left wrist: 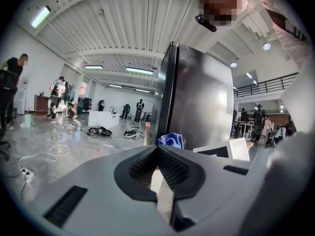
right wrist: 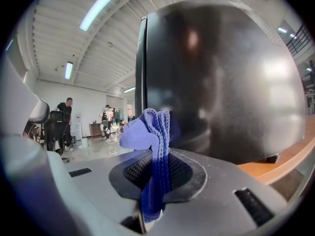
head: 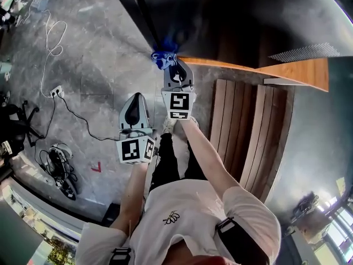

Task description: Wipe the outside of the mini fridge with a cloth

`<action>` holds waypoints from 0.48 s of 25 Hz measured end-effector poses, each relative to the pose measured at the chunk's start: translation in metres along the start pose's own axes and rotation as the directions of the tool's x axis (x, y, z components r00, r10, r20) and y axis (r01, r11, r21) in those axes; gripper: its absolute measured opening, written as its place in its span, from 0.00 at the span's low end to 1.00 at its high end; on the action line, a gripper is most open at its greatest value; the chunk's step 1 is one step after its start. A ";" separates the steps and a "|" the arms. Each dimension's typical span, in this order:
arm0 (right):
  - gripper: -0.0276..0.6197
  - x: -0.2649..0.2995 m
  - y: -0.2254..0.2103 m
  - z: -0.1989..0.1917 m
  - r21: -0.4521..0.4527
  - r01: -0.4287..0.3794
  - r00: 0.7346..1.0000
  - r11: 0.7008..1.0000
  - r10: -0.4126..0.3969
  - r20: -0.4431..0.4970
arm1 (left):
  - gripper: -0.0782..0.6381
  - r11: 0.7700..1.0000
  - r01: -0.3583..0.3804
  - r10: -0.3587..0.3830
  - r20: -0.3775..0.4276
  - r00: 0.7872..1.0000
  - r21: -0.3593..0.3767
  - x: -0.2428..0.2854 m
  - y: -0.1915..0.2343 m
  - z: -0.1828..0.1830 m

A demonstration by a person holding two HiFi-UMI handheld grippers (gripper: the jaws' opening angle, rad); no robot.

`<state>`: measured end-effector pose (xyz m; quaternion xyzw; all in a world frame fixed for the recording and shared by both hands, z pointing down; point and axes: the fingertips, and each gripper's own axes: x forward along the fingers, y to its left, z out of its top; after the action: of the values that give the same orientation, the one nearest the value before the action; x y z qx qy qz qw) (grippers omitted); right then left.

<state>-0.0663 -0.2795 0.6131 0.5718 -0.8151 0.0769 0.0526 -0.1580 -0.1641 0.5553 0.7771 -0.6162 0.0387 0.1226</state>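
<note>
The mini fridge [head: 220, 15] is a dark, glossy box standing on a wooden shelf [head: 298, 70]. My right gripper [head: 175, 66] is shut on a blue cloth [head: 164, 58], which it holds against or just short of the fridge's lower front corner. In the right gripper view the cloth [right wrist: 151, 127] bunches up out of the closed jaws, with the fridge [right wrist: 221, 77] close behind. My left gripper [head: 135, 99] hangs lower and to the left, shut and empty. From the left gripper view the fridge's [left wrist: 197, 97] side and the cloth [left wrist: 171, 140] are visible ahead.
A slatted wooden panel [head: 248, 131] lies under the shelf, to the right of the person's legs. Cables and a power strip [head: 55, 91] cross the grey floor at left, beside an office chair [head: 16, 120]. Several people [left wrist: 59, 95] stand far back in the hall.
</note>
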 end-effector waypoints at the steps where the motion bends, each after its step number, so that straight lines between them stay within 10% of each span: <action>1: 0.14 -0.004 -0.009 -0.001 0.005 0.017 1.000 1.000 -0.017 -0.001 | 0.12 1.000 0.007 -0.007 -0.003 1.000 0.001 0.000 -0.004 -0.001; 12: 0.14 -0.062 -0.137 -0.014 0.008 0.207 0.978 0.978 -0.207 -0.008 | 0.12 0.994 0.105 -0.105 -0.001 0.994 0.017 0.024 -0.069 -0.008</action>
<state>0.0834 -0.2652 0.6250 0.6535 -0.7506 0.0766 0.0610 -0.0846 -0.1702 0.5582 0.8094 -0.5741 0.0373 0.1178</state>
